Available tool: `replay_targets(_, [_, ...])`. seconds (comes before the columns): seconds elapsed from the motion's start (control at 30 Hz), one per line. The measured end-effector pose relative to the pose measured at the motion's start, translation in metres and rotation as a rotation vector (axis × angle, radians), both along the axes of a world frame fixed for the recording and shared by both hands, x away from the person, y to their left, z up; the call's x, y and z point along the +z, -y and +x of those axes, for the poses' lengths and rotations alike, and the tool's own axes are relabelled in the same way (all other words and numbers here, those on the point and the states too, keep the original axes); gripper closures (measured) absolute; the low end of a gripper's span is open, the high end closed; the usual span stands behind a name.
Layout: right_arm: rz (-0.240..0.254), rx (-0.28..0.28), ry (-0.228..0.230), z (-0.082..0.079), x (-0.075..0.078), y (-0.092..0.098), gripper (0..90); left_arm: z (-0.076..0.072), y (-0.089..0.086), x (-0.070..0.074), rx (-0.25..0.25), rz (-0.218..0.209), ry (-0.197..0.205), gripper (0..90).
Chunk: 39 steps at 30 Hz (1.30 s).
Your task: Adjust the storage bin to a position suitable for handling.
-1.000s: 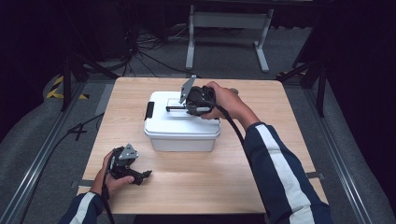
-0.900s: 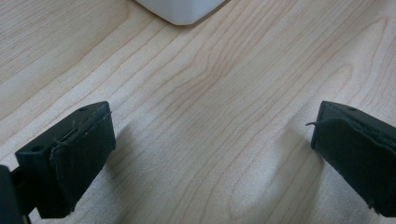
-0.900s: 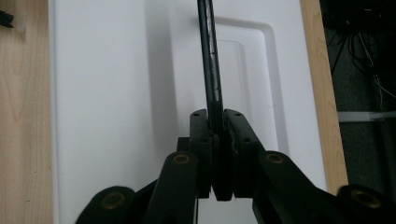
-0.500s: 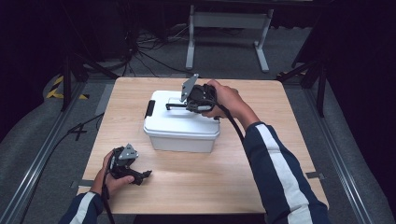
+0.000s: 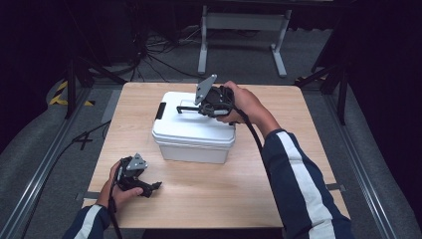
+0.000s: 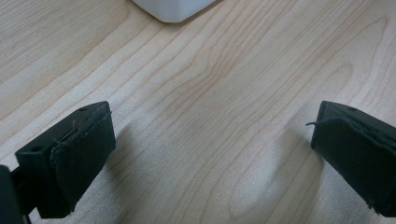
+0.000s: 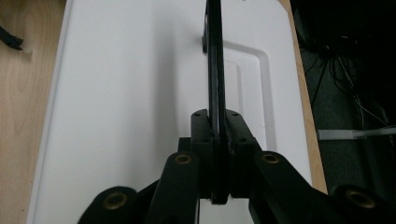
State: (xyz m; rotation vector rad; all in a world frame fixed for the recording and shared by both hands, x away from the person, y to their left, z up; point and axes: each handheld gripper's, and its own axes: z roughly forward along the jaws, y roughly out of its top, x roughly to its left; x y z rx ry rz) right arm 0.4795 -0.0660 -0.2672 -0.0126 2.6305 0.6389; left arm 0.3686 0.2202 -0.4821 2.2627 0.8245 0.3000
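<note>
A white lidded box (image 5: 191, 132) stands on the middle of the wooden table (image 5: 278, 149). Its thin black handle (image 5: 186, 108) is swung up off the lid. My right gripper (image 5: 201, 107) reaches in from the right above the lid and is shut on that handle. In the right gripper view the handle (image 7: 215, 56) runs edge-on straight ahead, and the right gripper (image 7: 215, 135) has both jaws pressed against it over the white lid (image 7: 116, 93). My left gripper (image 5: 152, 188) rests on the table at the front left, open, and the left gripper (image 6: 210, 154) has bare wood between its jaws.
A black latch (image 5: 160, 110) sits on the box's left end. A corner of the box (image 6: 170, 7) lies just ahead of the left gripper. Beyond the table's far edge stand a grey metal frame (image 5: 239, 30) and floor cables (image 5: 149, 55).
</note>
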Motion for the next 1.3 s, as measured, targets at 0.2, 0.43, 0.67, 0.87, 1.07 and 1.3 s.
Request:
replay_targets(0.2, [0.015, 0.010, 0.007, -0.002, 0.005, 0.004, 84.6, 0.000, 0.000, 0.000, 0.001, -0.001, 0.000, 0.2])
replay_targets(0.43, [0.029, 0.001, 0.015, -0.005, 0.011, 0.014, 84.6, 0.000, 0.000, 0.000, 0.000, -0.001, 0.000, 0.2])
replay_targets(0.67, [0.038, 0.005, 0.025, -0.011, 0.017, 0.026, 84.6, 0.000, 0.000, 0.000, 0.000, -0.001, 0.000, 0.2])
replay_targets(0.87, [0.056, 0.001, 0.026, -0.014, 0.021, 0.039, 84.6, 0.000, 0.000, 0.000, 0.000, -0.001, 0.000, 0.2])
replay_targets(1.07, [0.068, -0.010, 0.030, -0.018, 0.023, 0.052, 84.5, 0.000, 0.000, 0.000, 0.000, -0.001, 0.000, 0.2])
replay_targets(1.3, [0.066, -0.026, 0.042, -0.022, 0.025, 0.071, 84.5, 0.000, 0.000, 0.000, 0.001, -0.001, 0.000, 0.2])
